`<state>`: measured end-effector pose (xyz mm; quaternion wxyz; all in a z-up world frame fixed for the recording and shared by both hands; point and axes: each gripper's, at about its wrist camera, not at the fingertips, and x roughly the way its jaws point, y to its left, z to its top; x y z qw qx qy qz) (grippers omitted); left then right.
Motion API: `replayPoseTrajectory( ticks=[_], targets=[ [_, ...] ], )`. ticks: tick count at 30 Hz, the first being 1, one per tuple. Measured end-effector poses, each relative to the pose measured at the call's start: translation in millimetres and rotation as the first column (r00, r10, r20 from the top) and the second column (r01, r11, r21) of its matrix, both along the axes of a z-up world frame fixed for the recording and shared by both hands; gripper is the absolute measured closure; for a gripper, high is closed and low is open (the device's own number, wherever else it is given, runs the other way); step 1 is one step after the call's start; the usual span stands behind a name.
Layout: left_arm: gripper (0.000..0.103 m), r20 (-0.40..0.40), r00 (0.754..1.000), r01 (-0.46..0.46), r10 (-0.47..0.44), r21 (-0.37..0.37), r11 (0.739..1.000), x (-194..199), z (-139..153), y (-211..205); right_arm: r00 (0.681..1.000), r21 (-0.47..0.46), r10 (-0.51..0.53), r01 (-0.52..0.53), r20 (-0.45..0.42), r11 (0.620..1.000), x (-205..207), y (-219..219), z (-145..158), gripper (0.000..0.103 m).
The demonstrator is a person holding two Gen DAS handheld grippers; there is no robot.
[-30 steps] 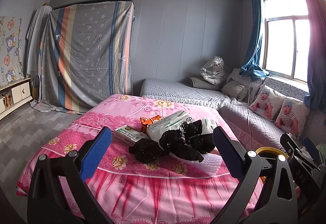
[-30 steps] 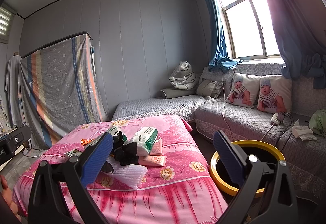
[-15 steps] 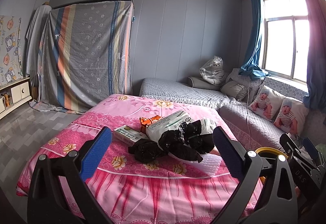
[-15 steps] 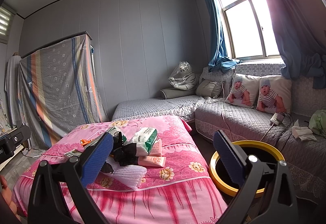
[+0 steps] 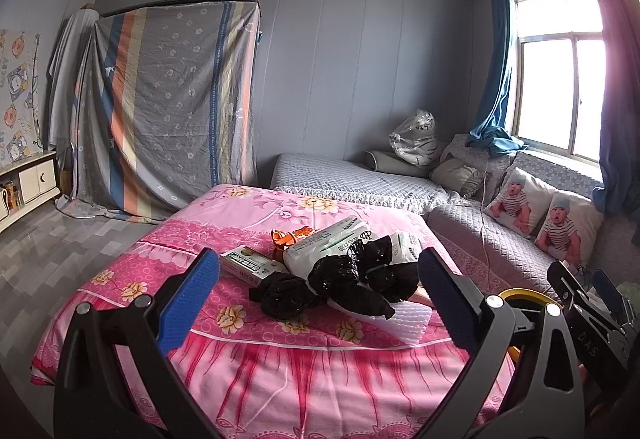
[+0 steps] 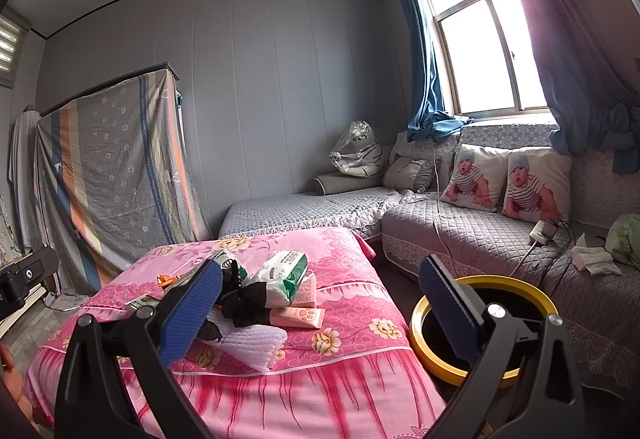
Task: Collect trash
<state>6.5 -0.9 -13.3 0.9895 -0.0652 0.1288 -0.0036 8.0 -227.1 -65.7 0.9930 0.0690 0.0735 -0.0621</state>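
Tools (image 5: pixel 316 293) (image 6: pixel 322 297) agape before bed edge (image 5: pixel 280 343) (trash pile (image 5: pixel 336 271) beyond)

On the bed (image 5: pixel 256 367) ahead of you the trash sits in one heap near the middle. The crumpled bags (image 5: pixel 340 279) lie nearest; the foam sheet (image 5: pixel 404 319) lies under them on the right. The small box (image 5: pixel 250 264) is to their left, the tissue pack (image 5: pixel 332 243) just behind, and the wrapper (image 5: pixel 290 237) farther back. The bin (image 6: pixel 486 323) stands on the floor right of the bed, before the sofa (image 6: pixel 460 235); what it holds, you probably can't see.
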Motion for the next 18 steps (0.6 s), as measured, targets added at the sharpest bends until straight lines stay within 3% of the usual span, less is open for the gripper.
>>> replayPoseTrajectory(
  ticks=[7, 12, 16, 18],
  targets=[
    [0.008, 0.002, 0.999, 0.036, -0.036, 0.018, 0.999, 0, 1, -3, 1.0, 0.004, -0.025, 0.025, 0.001, 1.0, 3, -5, -9, 0.008],
    [0.008, 0.012, 1.0, -0.012, 0.012, 0.058, 0.998, 5, -4, 8, 0.996, 0.031, -0.037, 0.034, 0.084, 0.999, -5, -20, 3, 0.008],
    [0.008, 0.001, 0.997, -0.076, 0.076, 0.012, 0.997, 14, -9, 34, 0.986, 0.058, -0.016, 0.006, 0.168, 0.998, -12, -35, 11, 0.008],
    [0.008, 0.048, 0.995, -0.081, 0.082, -0.019, 0.997, 15, -14, 49, 0.98, 0.029, 0.024, -0.03, 0.197, 0.999, -7, -35, 12, 0.008]
  ],
)
